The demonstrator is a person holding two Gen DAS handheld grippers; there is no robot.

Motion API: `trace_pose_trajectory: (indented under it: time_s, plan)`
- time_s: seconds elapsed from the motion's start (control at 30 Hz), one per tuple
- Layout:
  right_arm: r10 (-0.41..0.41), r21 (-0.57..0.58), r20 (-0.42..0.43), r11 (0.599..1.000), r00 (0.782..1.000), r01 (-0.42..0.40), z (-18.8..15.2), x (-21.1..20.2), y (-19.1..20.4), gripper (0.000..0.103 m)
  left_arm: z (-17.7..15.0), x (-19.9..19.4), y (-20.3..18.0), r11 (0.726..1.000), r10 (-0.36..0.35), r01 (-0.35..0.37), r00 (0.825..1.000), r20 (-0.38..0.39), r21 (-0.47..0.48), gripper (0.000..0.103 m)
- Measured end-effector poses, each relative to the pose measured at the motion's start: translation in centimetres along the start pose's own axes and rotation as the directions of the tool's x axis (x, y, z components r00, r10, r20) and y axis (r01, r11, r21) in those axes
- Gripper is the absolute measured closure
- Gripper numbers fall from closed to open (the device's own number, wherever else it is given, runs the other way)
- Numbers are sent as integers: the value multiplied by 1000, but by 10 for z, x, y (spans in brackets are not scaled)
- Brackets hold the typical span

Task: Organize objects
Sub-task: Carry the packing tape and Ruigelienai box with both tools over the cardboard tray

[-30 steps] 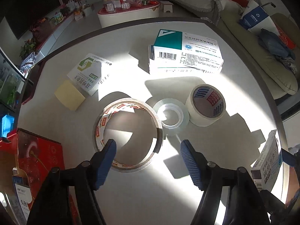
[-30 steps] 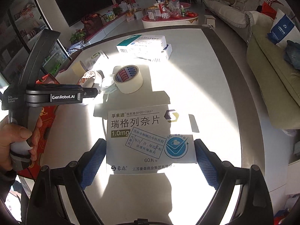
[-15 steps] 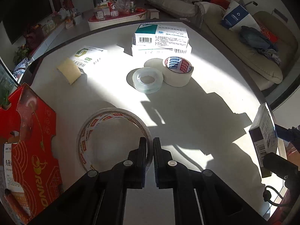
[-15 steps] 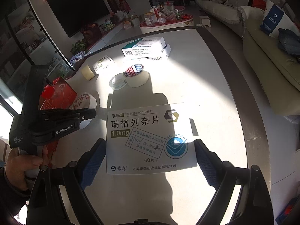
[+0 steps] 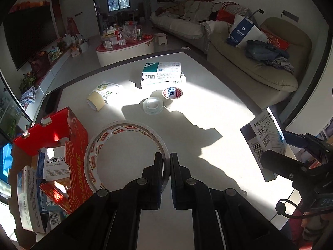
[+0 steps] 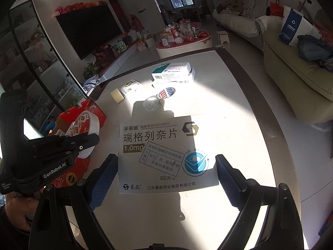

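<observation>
— What is the left gripper (image 5: pixel 165 162) carrying?
— Its fingers are pinching almost together on the near rim of a wide tape ring (image 5: pixel 127 152), white with red printed labels, hanging over the white table (image 5: pixel 208 112) beside an open red carton (image 5: pixel 68 145) of medicine boxes.

— And the right gripper (image 6: pixel 166 173)?
— Its blue-padded fingers are standing wide, clamping the two side edges of a flat white medicine box (image 6: pixel 164 152) printed with dark characters, "1.0mg" and a blue round seal.
</observation>
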State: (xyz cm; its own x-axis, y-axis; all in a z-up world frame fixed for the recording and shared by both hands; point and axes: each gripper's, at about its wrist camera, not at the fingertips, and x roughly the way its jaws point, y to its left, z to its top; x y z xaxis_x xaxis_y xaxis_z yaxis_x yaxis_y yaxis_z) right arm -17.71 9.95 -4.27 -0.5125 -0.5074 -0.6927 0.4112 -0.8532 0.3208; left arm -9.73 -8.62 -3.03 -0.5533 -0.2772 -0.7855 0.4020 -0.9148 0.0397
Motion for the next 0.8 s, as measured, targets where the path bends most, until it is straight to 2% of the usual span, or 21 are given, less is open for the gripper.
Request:
trace_pose_trajectory:
  time_s: [0.23, 0.5, 0.8]
  plan:
    - [34, -107, 37, 994, 999, -30, 3, -27, 67, 11, -18, -49, 43, 996, 60, -56, 997, 55, -64, 97]
    - [112, -229, 43, 968, 993, -100, 1, -34, 152, 11, -51, -100, 106, 979, 153, -138, 984, 88, -152, 97]
    - [164, -331, 22, 932, 986, -148, -10, -35, 222, 11, -89, -125, 162, 950, 202, -174, 976, 84, -260, 97]
